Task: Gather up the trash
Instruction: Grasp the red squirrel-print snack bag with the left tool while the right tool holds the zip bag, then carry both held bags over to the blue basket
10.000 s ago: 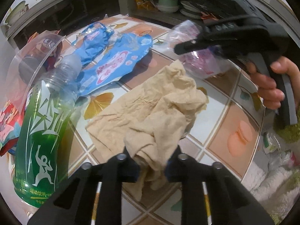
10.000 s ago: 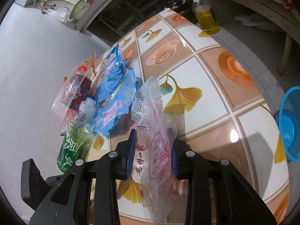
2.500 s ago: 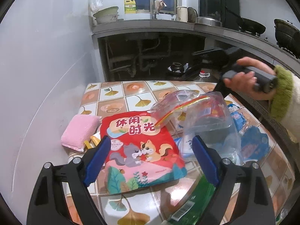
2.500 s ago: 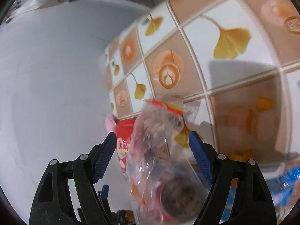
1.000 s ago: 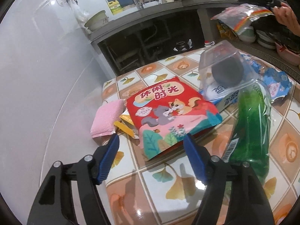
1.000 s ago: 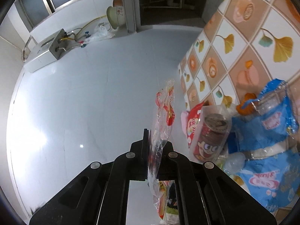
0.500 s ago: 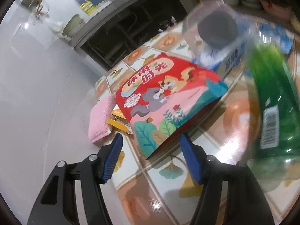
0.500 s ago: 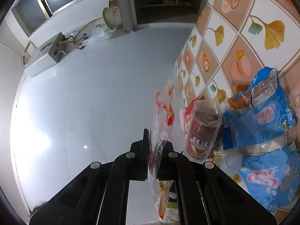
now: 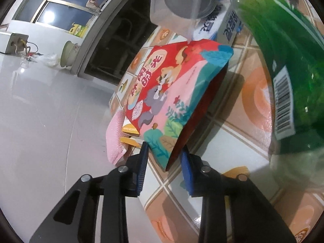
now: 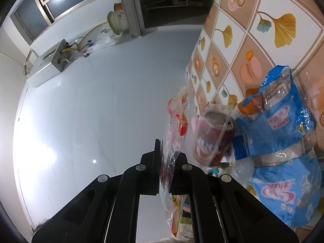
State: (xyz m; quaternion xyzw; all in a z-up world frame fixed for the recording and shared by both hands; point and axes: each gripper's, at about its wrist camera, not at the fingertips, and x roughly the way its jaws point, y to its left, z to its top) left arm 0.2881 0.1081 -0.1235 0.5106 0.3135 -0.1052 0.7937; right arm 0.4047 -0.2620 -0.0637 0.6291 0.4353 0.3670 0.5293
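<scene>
A red snack bag [image 9: 168,89] with cartoon animals lies on the tiled table [image 9: 232,141]. Its near corner sits between the blue pads of my left gripper [image 9: 164,162]. The jaws are closing on that corner, the pads are close at its sides, and the bag is not squeezed. My right gripper [image 10: 167,162] is shut on a clear plastic bag [image 10: 176,125] with red print, held in the air off the table's edge. A green bottle [image 9: 283,60] lies to the right of the snack bag.
A clear cup over a red can [image 10: 212,131] stands by a white and blue box [image 9: 218,26]. Blue wrappers [image 10: 279,125] lie beyond it. A pink sponge [image 9: 115,137] and a yellow scrap [image 9: 129,131] sit at the table's left edge against the white wall [image 10: 101,101].
My left gripper has sunk, rolled and come up to the snack bag, and its jaws have narrowed around the bag's corner. The right gripper keeps its grip on the clear bag.
</scene>
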